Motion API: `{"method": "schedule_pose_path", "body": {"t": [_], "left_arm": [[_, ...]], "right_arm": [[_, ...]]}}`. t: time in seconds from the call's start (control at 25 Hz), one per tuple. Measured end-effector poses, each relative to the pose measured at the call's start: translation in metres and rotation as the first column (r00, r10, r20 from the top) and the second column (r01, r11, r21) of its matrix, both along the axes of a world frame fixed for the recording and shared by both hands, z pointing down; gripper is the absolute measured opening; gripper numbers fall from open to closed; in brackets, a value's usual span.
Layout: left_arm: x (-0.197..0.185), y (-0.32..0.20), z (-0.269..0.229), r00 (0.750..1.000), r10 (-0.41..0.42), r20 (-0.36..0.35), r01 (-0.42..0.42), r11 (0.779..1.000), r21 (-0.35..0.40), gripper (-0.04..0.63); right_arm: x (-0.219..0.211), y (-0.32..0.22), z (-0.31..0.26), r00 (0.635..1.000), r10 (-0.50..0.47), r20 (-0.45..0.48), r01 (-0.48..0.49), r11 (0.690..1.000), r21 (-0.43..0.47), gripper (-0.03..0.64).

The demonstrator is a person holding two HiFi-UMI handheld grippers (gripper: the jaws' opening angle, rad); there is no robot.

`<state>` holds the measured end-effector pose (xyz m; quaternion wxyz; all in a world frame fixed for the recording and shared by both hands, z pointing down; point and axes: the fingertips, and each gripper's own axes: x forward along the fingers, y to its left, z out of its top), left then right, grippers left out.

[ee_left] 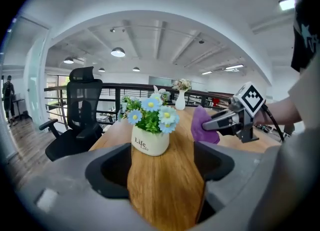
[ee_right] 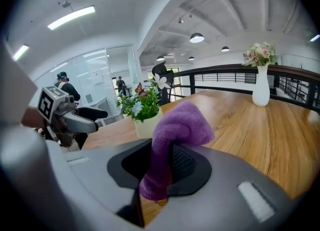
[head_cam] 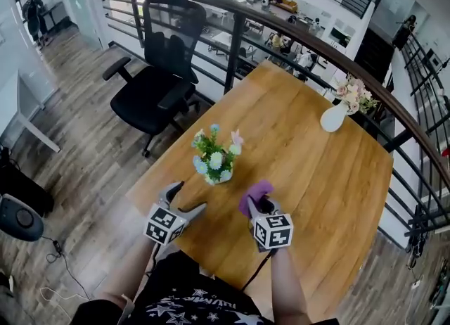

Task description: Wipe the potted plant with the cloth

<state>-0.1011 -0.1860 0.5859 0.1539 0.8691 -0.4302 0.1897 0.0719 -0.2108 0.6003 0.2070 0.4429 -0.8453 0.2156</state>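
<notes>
Near the front edge of the wooden table (head_cam: 316, 176), the left gripper (head_cam: 187, 198) holds its 2 jaws apart and empty, while the right gripper (head_cam: 257, 202) clamps a purple fluffy cloth (head_cam: 255, 191). Just beyond, between them, stands the white potted plant with blue flowers (head_cam: 216, 159), untouched.

Office mezzanine: black swivel chair (head_cam: 158, 77), wooden table (head_cam: 330, 176), railing (head_cam: 239, 8), glass partitions (ee_right: 107, 75).

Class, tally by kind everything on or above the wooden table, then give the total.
Potted plant: 1
Purple cloth: 1
White vase of flowers: 1
Hand-held grippers: 2
Total: 5
</notes>
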Motion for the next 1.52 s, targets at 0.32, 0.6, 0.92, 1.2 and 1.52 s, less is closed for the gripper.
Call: {"method": "schedule_pose_path", "body": {"t": [0.32,0.6,0.92,1.2,1.52], "left_arm": [[-0.014,-0.049,0.017,0.995,0.103,0.004,-0.103,0.994,-0.040,0.394],[-0.009,-0.078,0.025,0.975,0.220,-0.015,-0.220,0.975,-0.011,0.439],[0.010,-0.094,0.042,0.903,0.416,0.109,-0.423,0.905,0.047,0.468],[0.015,-0.107,0.059,0.858,0.488,0.157,-0.499,0.866,0.036,0.468],[0.025,-0.112,0.056,0.850,0.501,0.164,-0.517,0.853,0.074,0.436]], "right_arm": [[-0.028,-0.032,0.014,0.998,0.029,-0.058,-0.030,1.000,-0.005,0.087],[-0.044,-0.052,0.019,0.996,0.009,-0.085,-0.008,1.000,0.003,0.087],[-0.049,-0.070,0.041,0.969,-0.056,-0.240,0.058,0.998,0.004,0.087],[-0.066,-0.076,0.046,0.952,-0.136,-0.274,0.138,0.990,-0.012,0.086],[-0.071,-0.075,0.051,0.956,-0.142,-0.256,0.142,0.990,-0.018,0.086]]}}
